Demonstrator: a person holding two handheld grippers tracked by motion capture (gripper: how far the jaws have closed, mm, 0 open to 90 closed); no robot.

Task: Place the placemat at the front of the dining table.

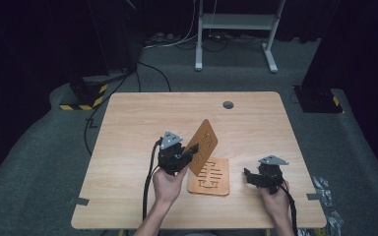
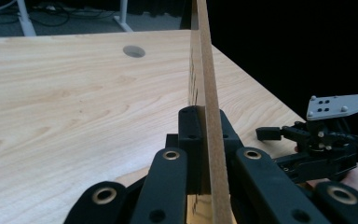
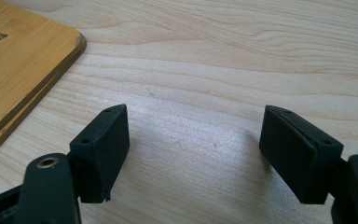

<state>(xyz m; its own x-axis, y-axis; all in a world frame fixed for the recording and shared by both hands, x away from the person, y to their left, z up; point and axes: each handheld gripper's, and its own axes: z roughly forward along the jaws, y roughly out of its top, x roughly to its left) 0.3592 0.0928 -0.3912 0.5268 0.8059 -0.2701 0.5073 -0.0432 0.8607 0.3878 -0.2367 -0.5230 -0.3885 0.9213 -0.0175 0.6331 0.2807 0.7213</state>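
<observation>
lower part of the lifted board (image 1: 203, 146) behind the left gripper (image 1: 189, 152); cut-out pattern too small to read

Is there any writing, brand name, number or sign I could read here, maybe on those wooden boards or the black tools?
No readable text, brand or number anywhere.
Lifted board, clamped in the left gripper: slot-shaped cut-outs, too small to read as letters.
Flat board on the table: similar cut-outs, not legible as a word.
Yellow-and-black hazard stripes on the floor stand beyond the table: a warning pattern, no words.
Right gripper: no label visible.
</observation>
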